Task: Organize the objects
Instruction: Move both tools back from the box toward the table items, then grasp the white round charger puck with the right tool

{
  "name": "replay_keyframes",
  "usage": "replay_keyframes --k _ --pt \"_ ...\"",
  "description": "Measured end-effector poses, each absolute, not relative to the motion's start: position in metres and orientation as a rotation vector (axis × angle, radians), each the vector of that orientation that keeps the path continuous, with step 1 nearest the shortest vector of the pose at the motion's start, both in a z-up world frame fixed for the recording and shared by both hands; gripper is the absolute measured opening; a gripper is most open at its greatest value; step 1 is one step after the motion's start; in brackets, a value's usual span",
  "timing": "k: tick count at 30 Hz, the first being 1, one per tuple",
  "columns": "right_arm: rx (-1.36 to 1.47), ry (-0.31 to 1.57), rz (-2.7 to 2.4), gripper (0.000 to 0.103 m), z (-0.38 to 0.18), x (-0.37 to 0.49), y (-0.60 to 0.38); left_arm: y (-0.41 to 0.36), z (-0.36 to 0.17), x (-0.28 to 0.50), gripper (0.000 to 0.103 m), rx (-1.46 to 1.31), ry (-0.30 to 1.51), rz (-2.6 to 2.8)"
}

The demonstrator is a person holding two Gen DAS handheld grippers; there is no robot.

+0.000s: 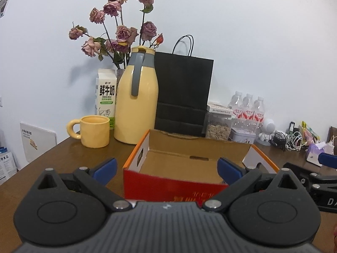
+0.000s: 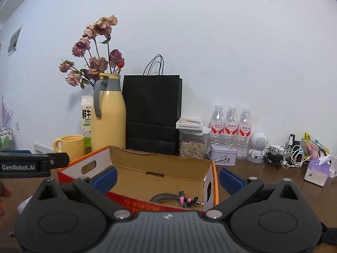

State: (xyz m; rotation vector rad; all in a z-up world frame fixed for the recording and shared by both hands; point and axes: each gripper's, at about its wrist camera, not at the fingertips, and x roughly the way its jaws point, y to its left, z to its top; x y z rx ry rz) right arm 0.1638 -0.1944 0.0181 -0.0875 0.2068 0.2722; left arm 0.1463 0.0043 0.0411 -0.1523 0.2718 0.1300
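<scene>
Left gripper [image 1: 166,165], blue-padded fingers spread wide and empty, hovers level at the near side of the open red-and-orange cardboard box [image 1: 185,162], while to its right the right gripper [image 2: 168,178], equally splayed, faces the coiled grey braided cable [image 2: 177,199] inside.
</scene>
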Motion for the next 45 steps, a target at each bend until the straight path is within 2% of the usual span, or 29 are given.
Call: replay_keyframes --k 16,27,29,31,35,37,38,40,42,43,45 --pt "-0.106 0.319 0.235 0.103 -0.015 0.099 -0.232 0.027 0.031 0.087 0.103 -0.123 0.341 0.189" --pt "-0.148 0.455 0.172 0.103 -0.050 0.099 -0.263 0.047 0.014 0.069 0.103 -0.115 0.421 0.242" --pt "-0.171 0.470 0.177 0.097 -0.052 0.105 -0.265 0.051 0.013 0.067 0.103 -0.119 0.431 0.250" --pt "-0.189 0.480 0.186 0.085 -0.054 0.113 -0.266 0.053 0.012 0.064 0.103 -0.121 0.438 0.259" --pt "-0.216 0.510 0.226 0.073 -0.057 0.131 -0.264 0.055 0.012 0.061 0.103 -0.117 0.450 0.276" --pt "-0.220 0.533 0.241 0.063 -0.060 0.142 -0.262 0.056 0.012 0.059 0.103 -0.114 0.451 0.284" --pt "-0.224 0.545 0.245 0.062 -0.061 0.147 -0.261 0.056 0.013 0.059 0.103 -0.111 0.451 0.289" --pt "-0.213 0.577 0.262 0.053 -0.062 0.156 -0.260 0.056 0.014 0.058 0.103 -0.107 0.448 0.295" --pt "-0.232 0.577 0.250 0.050 -0.063 0.162 -0.258 0.056 0.016 0.057 0.103 -0.107 0.447 0.298" --pt "-0.238 0.598 0.245 0.041 -0.065 0.166 -0.257 0.055 0.017 0.057 0.103 -0.107 0.446 0.300" --pt "-0.224 0.599 0.257 0.038 -0.065 0.169 -0.259 0.054 0.018 0.057 0.103 -0.103 0.445 0.301"
